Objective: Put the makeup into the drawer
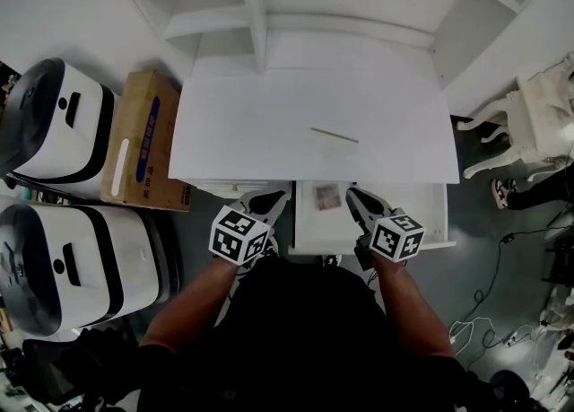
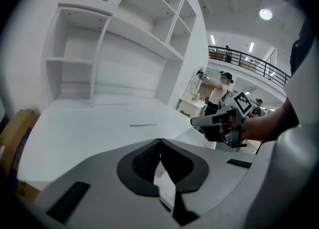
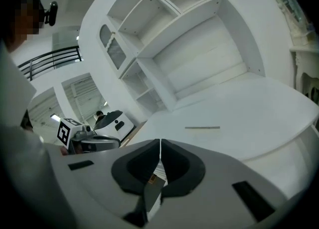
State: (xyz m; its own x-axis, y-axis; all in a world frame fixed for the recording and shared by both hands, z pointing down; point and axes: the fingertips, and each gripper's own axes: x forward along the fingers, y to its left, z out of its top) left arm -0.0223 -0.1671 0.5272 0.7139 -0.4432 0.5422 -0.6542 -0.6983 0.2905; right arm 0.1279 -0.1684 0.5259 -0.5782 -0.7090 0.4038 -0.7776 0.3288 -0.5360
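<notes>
Head view: a white desk (image 1: 269, 132) has a shelf unit behind it, and the drawer (image 1: 408, 211) under its front edge stands pulled out. In the drawer's left part lies a small square item (image 1: 326, 197), pinkish-grey and too small and blurred to identify. A thin stick (image 1: 334, 135) lies flat on the desk top, well apart from the drawer; I cannot tell what kind it is.

Left gripper (image 1: 273, 197): the tips sit at the desk's front edge, just left of the drawer. In its own view the jaws meet at the tips with nothing held.

Right gripper (image 1: 353, 195): the tips are over the open drawer, just right of the square item. The jaws are closed together and empty. Below the pads a pale scrap with an orange-brown spot shows through the gap; it is not identifiable.

The marker cubes and the person's dark torso partly cover the drawer's front. A cardboard box (image 1: 143, 136) stands left of the desk.
</notes>
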